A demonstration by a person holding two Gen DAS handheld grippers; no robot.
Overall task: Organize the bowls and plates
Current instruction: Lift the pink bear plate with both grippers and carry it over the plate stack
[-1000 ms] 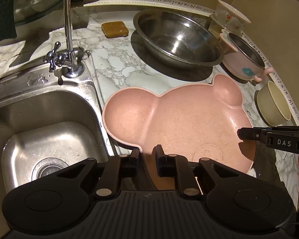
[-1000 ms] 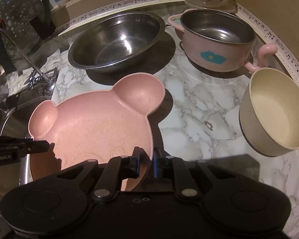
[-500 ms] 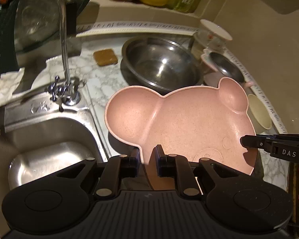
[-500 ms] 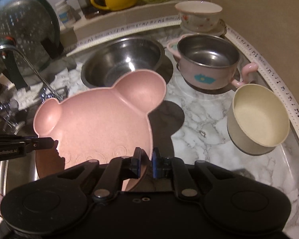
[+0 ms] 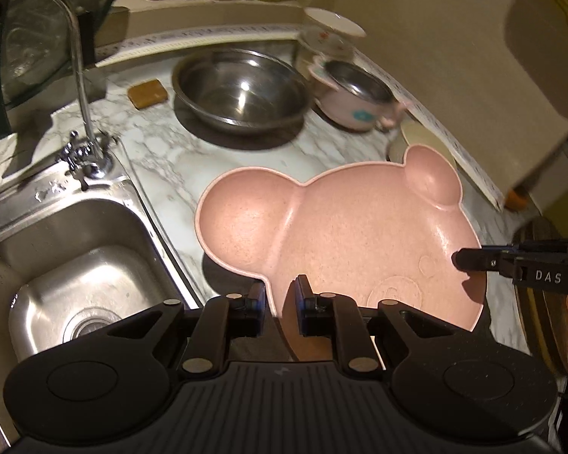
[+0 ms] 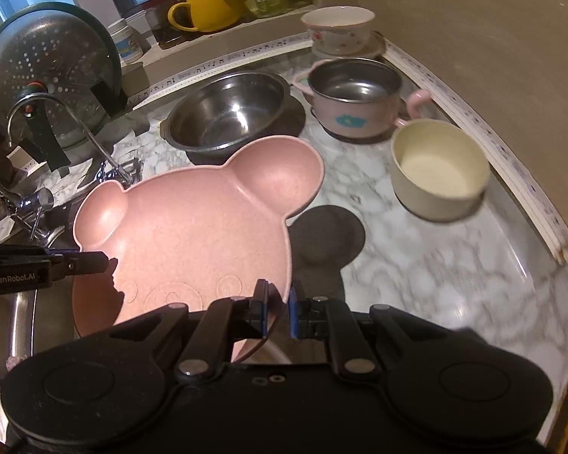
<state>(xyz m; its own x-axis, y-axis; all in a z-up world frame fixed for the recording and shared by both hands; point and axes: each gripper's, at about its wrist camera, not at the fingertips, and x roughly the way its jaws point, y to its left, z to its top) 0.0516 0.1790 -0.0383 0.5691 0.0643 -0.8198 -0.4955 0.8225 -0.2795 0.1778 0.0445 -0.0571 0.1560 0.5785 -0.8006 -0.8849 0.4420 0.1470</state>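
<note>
Pink bear-shaped plate (image 5: 344, 227) lifted above the marble table (image 6: 416, 249), left tongs (image 5: 280, 295) and right tongs (image 6: 276, 304) each clamped on its rim, steel bowl (image 6: 227, 109) beyond the plate.

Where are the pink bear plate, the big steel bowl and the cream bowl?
pink bear plate (image 6: 193, 227): right wrist view, its middle.
big steel bowl (image 6: 223, 113): right wrist view, inner wall.
cream bowl (image 6: 435, 168): right wrist view, inside bottom.

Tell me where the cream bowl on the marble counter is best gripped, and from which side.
Judging by its pose, pinch the cream bowl at its rim from above, one finger inside and one outside. It stands upright and open-mouthed, with straight walls and no handle. The near rim looks freest, since the pink-handled pot crowds its far side. Both grippers currently hold the pink bear plate.
</note>
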